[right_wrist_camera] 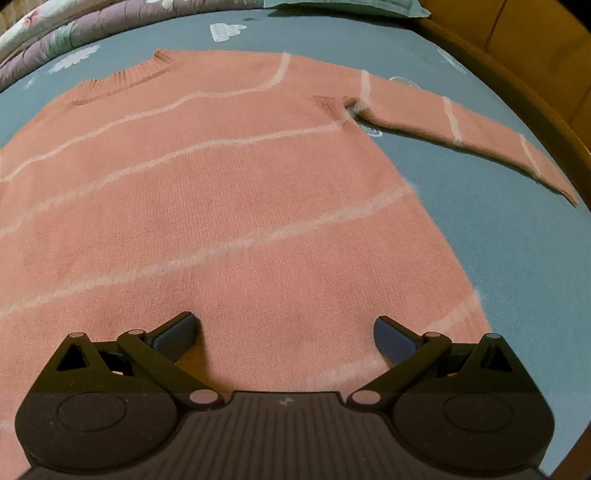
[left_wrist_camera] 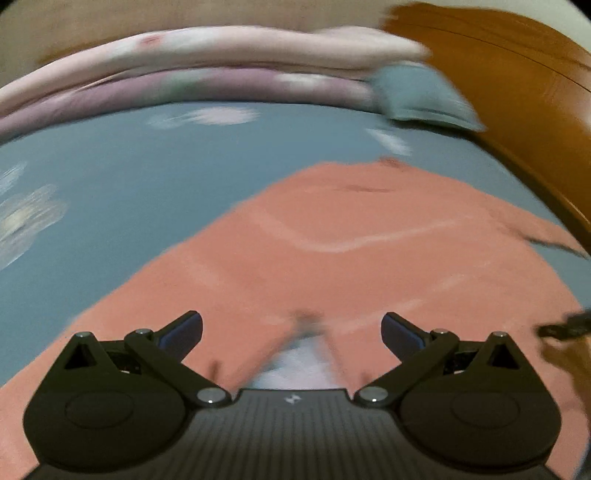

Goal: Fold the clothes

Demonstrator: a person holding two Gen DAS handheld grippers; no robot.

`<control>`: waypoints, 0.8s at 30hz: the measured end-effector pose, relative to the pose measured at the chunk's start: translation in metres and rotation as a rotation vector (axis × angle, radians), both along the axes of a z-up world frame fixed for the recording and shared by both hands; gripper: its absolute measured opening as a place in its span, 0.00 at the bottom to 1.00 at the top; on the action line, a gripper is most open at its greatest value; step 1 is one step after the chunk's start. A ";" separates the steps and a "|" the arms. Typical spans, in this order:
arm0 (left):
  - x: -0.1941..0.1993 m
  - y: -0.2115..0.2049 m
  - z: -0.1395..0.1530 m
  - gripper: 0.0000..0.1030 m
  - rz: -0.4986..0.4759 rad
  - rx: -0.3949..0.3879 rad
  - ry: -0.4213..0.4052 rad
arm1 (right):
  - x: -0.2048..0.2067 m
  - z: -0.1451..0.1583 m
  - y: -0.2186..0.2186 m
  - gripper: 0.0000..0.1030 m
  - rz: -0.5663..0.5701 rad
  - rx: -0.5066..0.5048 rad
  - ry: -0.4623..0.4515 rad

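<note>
Inspecting both views, we found the sweater (right_wrist_camera: 236, 192) spread flat on the bed (right_wrist_camera: 480, 229), directly beneath and ahead of both grippers. The right gripper (right_wrist_camera: 286, 334) stood spread and empty above the hem. The left gripper (left_wrist_camera: 291, 332), likewise spread, held nothing; its view was blurred.

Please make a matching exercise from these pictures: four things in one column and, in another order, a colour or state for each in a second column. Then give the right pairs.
Things:
1. sweater
2. bed sheet
3. right gripper
4. quilt

Colour or state:
A. teal, with white prints
B. open, holding nothing
C. salmon pink with pale stripes, spread flat
D. purple and floral, bunched at the far edge of the bed

Pairs: 1-C, 2-A, 3-B, 4-D
</note>
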State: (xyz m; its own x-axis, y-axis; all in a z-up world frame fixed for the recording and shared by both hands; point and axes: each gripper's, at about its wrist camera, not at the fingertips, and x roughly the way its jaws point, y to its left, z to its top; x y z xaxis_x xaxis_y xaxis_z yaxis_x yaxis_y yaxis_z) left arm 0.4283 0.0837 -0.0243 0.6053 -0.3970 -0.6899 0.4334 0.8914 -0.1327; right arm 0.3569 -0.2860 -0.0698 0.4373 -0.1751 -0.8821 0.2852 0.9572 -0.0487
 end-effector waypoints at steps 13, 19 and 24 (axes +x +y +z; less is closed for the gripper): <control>-0.054 -0.096 -0.052 0.99 -0.334 0.179 0.092 | -0.036 -0.004 0.003 1.00 0.005 -0.012 -0.095; -0.048 -0.098 -0.045 0.99 -0.343 0.194 0.120 | -0.062 0.001 -0.006 1.00 0.015 -0.008 -0.111; -0.049 -0.114 -0.038 0.99 -0.370 0.211 0.089 | -0.073 0.012 -0.013 1.00 -0.024 -0.031 -0.137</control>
